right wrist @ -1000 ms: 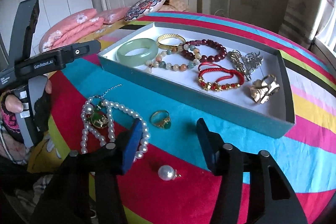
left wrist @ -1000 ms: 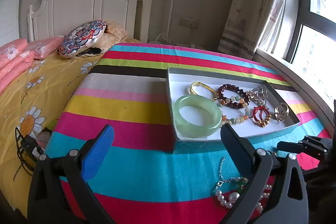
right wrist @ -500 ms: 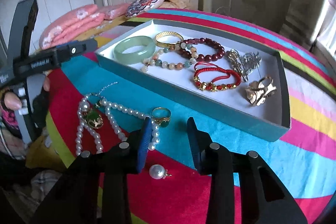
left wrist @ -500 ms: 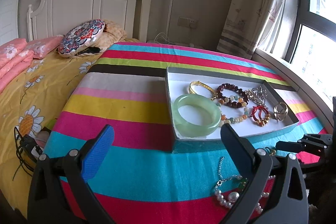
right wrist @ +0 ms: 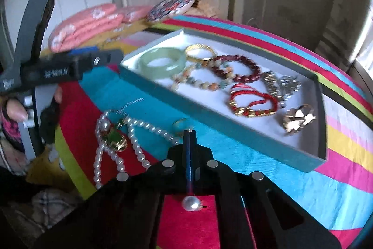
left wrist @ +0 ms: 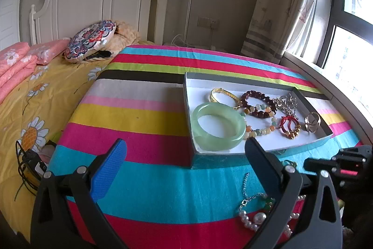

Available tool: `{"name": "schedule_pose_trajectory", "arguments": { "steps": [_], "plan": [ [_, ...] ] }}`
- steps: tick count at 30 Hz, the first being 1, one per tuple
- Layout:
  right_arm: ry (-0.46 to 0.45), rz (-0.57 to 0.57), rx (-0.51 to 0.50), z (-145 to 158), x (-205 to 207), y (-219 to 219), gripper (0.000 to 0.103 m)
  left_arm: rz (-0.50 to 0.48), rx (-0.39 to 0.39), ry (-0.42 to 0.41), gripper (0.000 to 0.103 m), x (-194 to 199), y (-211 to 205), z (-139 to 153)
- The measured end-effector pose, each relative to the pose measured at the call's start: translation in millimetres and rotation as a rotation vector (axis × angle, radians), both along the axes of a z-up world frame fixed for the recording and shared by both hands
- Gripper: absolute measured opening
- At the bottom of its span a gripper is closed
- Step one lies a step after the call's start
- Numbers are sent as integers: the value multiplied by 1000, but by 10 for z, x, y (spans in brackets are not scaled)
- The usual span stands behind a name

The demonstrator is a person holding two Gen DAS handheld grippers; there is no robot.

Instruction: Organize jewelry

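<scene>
A teal tray [right wrist: 216,119] [left wrist: 216,159] on the striped cloth holds a green jade bangle [right wrist: 162,61] [left wrist: 219,126], a gold bangle, bead bracelets, a red bracelet [right wrist: 253,103] and a gold clip [right wrist: 299,117]. Outside it lie a pearl necklace with a green pendant [right wrist: 116,138] [left wrist: 256,217], a gold ring [right wrist: 180,124] and a pearl earring [right wrist: 190,203]. My right gripper [right wrist: 189,132] has its jaws closed together at the gold ring; whether they grip it is unclear. My left gripper [left wrist: 184,155] is open and empty, in front of the tray.
The striped cloth [left wrist: 144,113] covers a round table. A bed with a yellow flowered cover [left wrist: 28,95], pink pillows and a round patterned cushion [left wrist: 91,43] lies to the left. A window and curtain [left wrist: 291,4] stand at the right.
My right gripper has moved forward to the gold ring and its jaws have closed from wide open. The left gripper has stayed open and almost still.
</scene>
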State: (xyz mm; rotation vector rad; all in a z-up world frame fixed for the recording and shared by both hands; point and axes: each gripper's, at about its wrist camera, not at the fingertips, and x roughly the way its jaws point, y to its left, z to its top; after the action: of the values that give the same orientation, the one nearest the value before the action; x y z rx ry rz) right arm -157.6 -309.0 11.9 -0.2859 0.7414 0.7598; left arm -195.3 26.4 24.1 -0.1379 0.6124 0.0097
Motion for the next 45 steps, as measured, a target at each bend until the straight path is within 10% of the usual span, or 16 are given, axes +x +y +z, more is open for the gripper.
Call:
{"name": "schedule_pose_trajectory", "arguments": {
  "steps": [12, 17, 30, 37, 43, 45],
  "plan": [
    [76, -23, 38, -35, 83, -153, 6, 1, 1, 19, 100, 23, 6, -9],
    [111, -43, 65, -28, 81, -65, 45, 1, 2, 12, 100, 13, -3, -2],
    [-25, -125, -117, -106, -72, 449, 28, -107, 89, 16, 100, -280, -359, -11],
    [40, -82, -5, -88, -44, 202, 7, -176, 208, 21, 100, -425, -643, -99],
    [137, -59, 71, -82, 52, 19, 9, -198, 217, 23, 100, -412, -713, -72],
    [169, -60, 87, -89, 63, 6, 28, -207, 233, 23, 100, -424, -754, -66]
  ]
}}
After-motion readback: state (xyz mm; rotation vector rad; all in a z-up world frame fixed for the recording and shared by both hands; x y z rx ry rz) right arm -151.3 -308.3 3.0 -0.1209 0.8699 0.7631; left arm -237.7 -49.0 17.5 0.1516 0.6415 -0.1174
